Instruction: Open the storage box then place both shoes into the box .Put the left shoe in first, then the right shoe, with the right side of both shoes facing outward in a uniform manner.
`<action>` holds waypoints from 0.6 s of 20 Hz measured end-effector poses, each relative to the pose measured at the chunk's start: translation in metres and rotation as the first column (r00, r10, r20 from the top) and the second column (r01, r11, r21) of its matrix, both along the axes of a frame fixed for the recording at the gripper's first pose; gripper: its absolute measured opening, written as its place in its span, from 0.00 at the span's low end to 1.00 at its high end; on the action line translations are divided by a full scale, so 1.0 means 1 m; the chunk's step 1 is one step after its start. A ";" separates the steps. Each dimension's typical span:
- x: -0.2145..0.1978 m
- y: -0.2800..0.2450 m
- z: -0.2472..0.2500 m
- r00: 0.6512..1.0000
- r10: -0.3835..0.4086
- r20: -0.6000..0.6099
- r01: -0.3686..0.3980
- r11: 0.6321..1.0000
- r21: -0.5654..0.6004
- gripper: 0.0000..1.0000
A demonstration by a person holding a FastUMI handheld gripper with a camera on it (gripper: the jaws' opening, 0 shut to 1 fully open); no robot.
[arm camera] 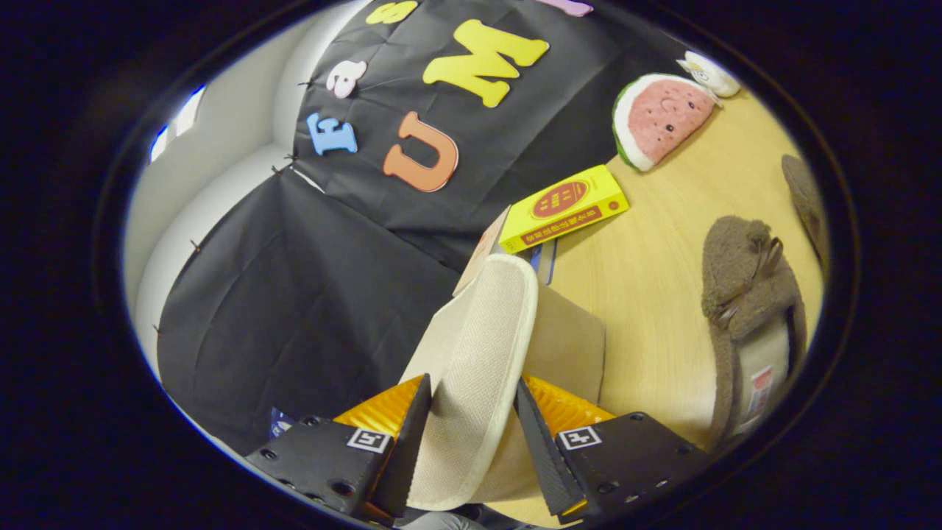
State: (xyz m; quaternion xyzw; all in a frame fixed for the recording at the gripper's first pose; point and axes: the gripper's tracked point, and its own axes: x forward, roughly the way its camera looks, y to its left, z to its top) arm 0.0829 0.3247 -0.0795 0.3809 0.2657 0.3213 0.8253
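**Slipper pinched sole-up between your fingers**

Your gripper (471, 423) is clamped on a cream slipper (478, 353): both fingers press its sides, one from the 9 o'clock side and one from the 3 o'clock side, and the shoe fills the gap between them. Its long axis runs straight ahead along the fingers, from the end nearest you out to a rounded end at 12 o'clock. The face turned toward you is the sole, a finely ribbed cream fabric with a smooth pale rim around it. You cannot tell from here whether it is the left or the right shoe.

Just behind the slipper, at about 1 o'clock, sits a tan cardboard surface (570, 342); whether it belongs to the storage box is unclear. Beyond the rounded end, at 12 to 1 o'clock, a yellow box (567, 210) lies on the wooden table (647, 280). It carries a red oval and a red strip with print too small to read.

At 3 o'clock from the held slipper, well apart from it, a brown fuzzy slipper (743, 294) lies on the table with a bow on its upper and a white label showing at its near end; the label's print is not legible. Farther off, at about 2 o'clock, a watermelon-slice plush (659, 118) rests near the black cloth wall (294, 294).
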 end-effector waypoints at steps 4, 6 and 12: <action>0.003 -0.009 0.020 1.000 -0.017 0.012 0.016 0.999 0.049 0.20; -0.002 -0.013 0.029 1.000 0.000 0.027 -0.001 0.999 0.033 0.08; -0.006 0.003 0.087 0.984 0.024 0.174 -0.016 0.999 -0.047 0.09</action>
